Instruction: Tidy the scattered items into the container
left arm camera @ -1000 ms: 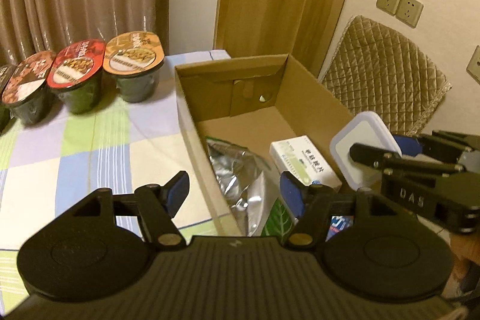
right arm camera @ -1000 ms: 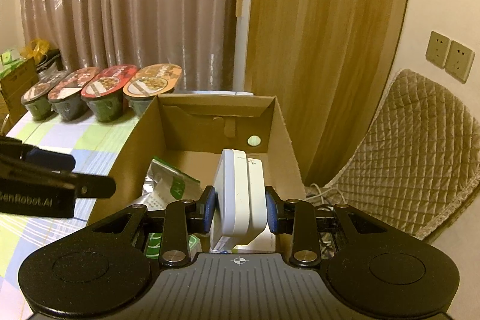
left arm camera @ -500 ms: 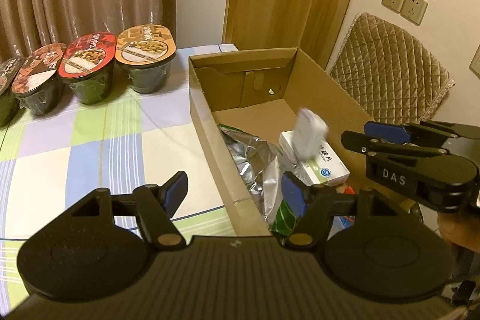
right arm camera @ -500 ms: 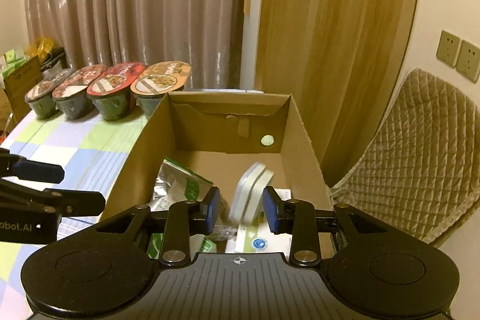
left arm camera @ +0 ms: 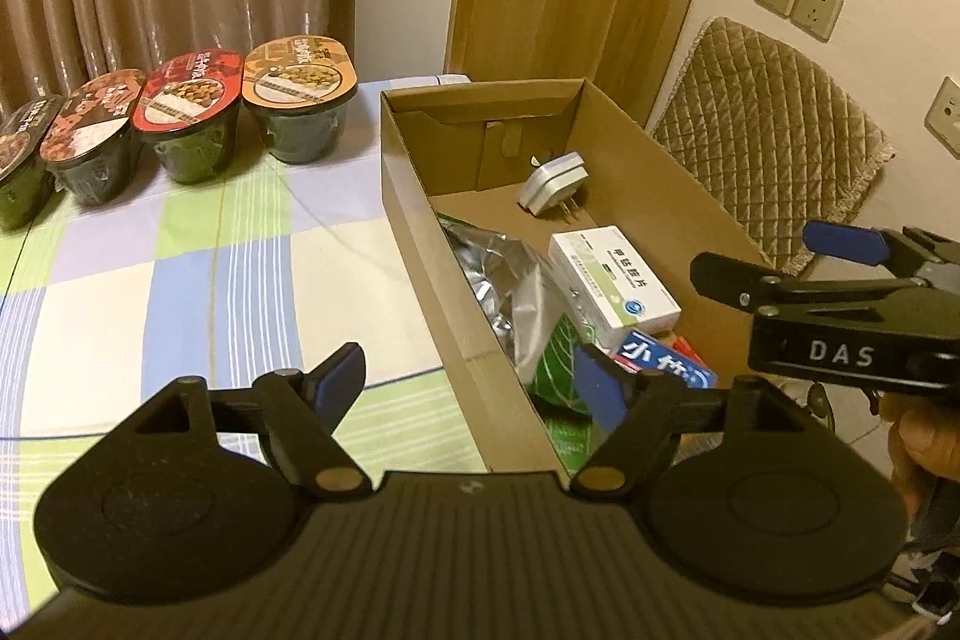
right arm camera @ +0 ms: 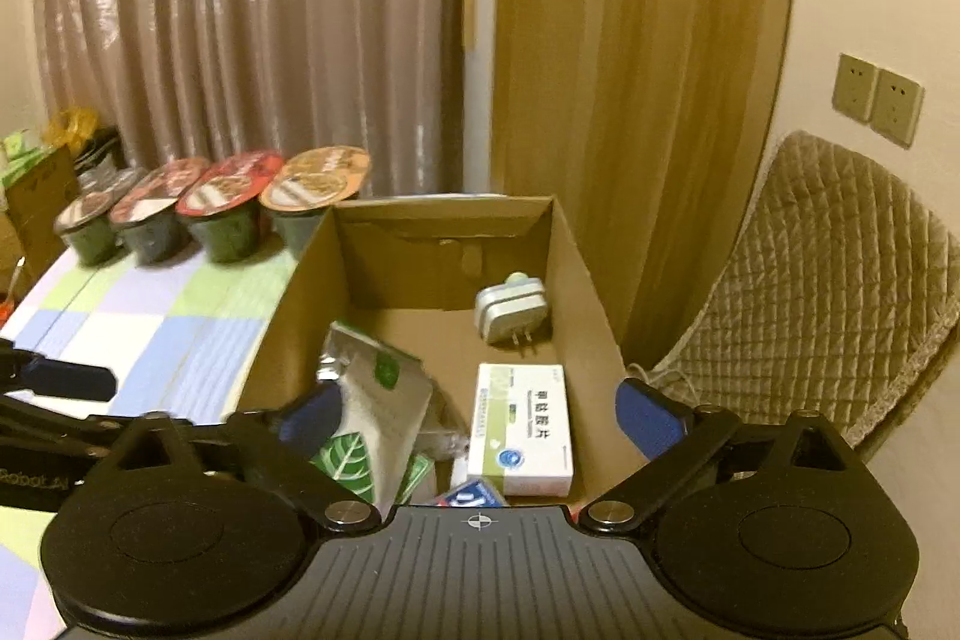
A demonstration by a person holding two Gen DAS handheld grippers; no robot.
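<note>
Both claws, left [left arm camera: 474, 382] & right [right arm camera: 480, 415], were spread wide, empty. White adapter [right arm camera: 511, 309] lay in cardboard box [right arm camera: 579, 280] at far end. Only left view showed a hand [left arm camera: 921, 445] w/ right claw.

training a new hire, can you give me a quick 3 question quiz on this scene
1. True or false: the right tool holds the plug.
2. How many bowls stand in the row beside the box?
3. Where in the box does the plug lie: A) near end, B) far end, C) outside?

Key: 1 false, both the right tool and the left tool are open; 2 four; 3 B.
</note>
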